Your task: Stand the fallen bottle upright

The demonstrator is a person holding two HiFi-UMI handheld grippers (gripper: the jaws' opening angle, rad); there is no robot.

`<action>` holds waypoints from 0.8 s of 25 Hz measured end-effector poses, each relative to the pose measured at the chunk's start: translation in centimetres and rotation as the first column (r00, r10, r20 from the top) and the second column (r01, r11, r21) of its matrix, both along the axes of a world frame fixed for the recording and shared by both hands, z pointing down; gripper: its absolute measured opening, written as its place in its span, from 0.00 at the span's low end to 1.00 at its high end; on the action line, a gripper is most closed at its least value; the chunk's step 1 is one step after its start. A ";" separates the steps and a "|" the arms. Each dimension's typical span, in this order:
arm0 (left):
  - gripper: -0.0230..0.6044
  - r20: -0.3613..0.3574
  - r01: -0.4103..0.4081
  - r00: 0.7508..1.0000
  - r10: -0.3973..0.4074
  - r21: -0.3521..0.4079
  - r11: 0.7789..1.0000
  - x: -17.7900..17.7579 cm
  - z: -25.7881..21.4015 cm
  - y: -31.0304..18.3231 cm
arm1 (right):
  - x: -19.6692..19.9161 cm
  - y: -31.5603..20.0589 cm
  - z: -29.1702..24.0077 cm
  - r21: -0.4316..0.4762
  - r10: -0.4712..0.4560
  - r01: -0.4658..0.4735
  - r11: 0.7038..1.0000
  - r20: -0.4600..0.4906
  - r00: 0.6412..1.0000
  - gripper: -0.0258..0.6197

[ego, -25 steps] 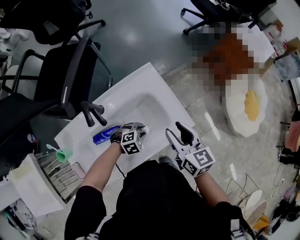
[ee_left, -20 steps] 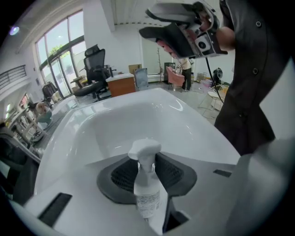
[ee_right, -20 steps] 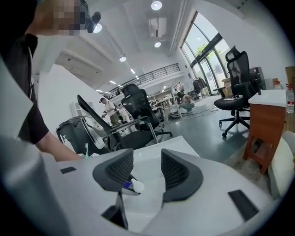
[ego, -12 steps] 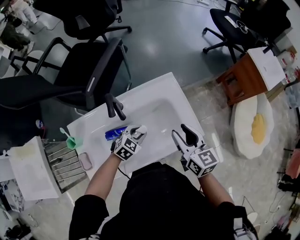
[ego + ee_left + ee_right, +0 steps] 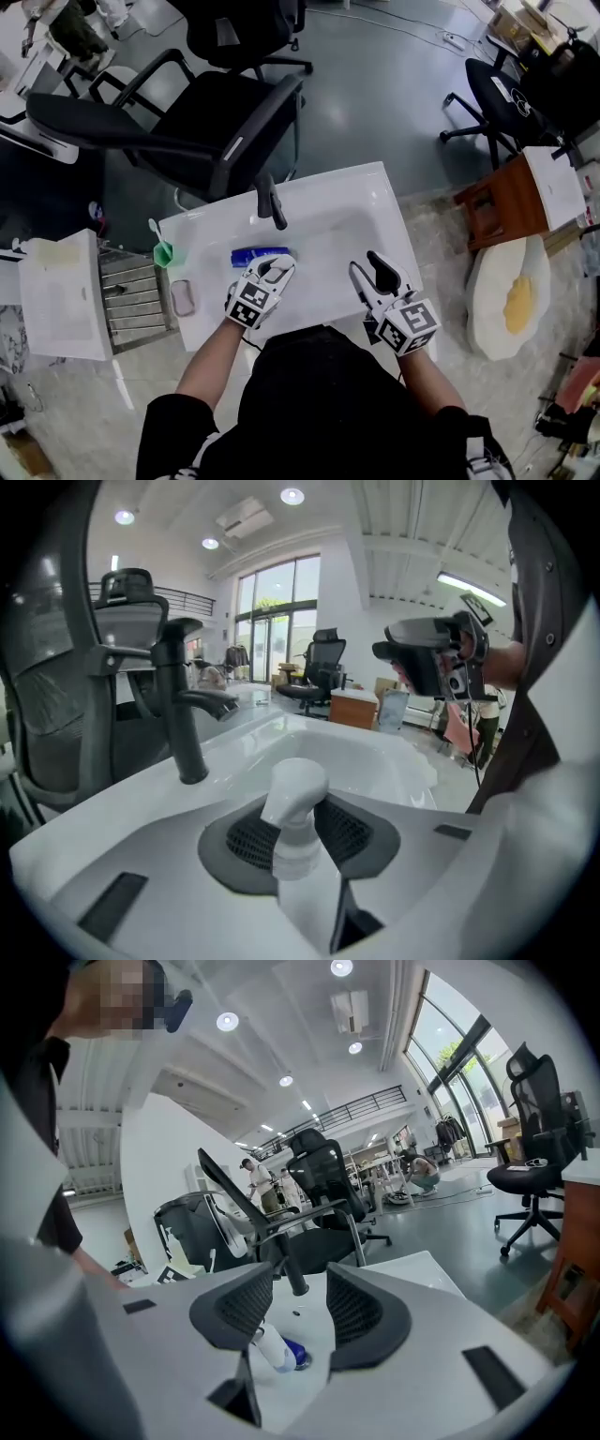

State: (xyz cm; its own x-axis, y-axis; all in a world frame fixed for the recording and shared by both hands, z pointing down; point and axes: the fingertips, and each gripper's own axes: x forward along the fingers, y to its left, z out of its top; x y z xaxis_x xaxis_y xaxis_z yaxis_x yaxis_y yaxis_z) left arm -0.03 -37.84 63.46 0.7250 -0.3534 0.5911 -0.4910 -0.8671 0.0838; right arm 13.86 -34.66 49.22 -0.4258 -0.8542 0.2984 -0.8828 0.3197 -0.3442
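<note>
The left gripper's [image 5: 275,267] jaws are clamped on the white cap end of the blue bottle [image 5: 255,256], just in front of the faucet [image 5: 272,204], over the sink [image 5: 328,187] basin. To the faucet's right, the right gripper's [image 5: 368,272] jaws stand apart, empty.

Blue bottle [image 5: 255,256] with a white pump cap, sideways at frame centre, cap pinched in the left gripper [image 5: 275,268].
</note>
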 end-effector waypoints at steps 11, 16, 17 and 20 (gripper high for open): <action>0.23 -0.138 0.353 0.931 -0.338 0.096 0.931 -7.9 -6.8 -5.5 | -4.5 -2.6 -1.5 0.049 -0.145 0.145 0.988 -0.003 0.989 0.34; 0.23 -0.169 0.438 0.894 -0.415 0.140 0.888 -11.0 -9.4 -8.4 | -5.8 -3.6 -1.4 0.050 -0.189 0.189 0.981 -0.006 0.982 0.34; 0.23 -0.171 0.447 0.890 -0.422 0.151 0.882 -11.5 -9.7 -9.0 | -6.0 -3.9 -1.4 0.049 -0.193 0.193 0.980 -0.003 0.981 0.34; 0.23 -0.180 0.473 0.877 -0.445 0.166 0.865 -12.6 -10.3 -10.5 | -6.5 -4.1 -0.8 0.036 -0.199 0.199 0.979 0.010 0.980 0.34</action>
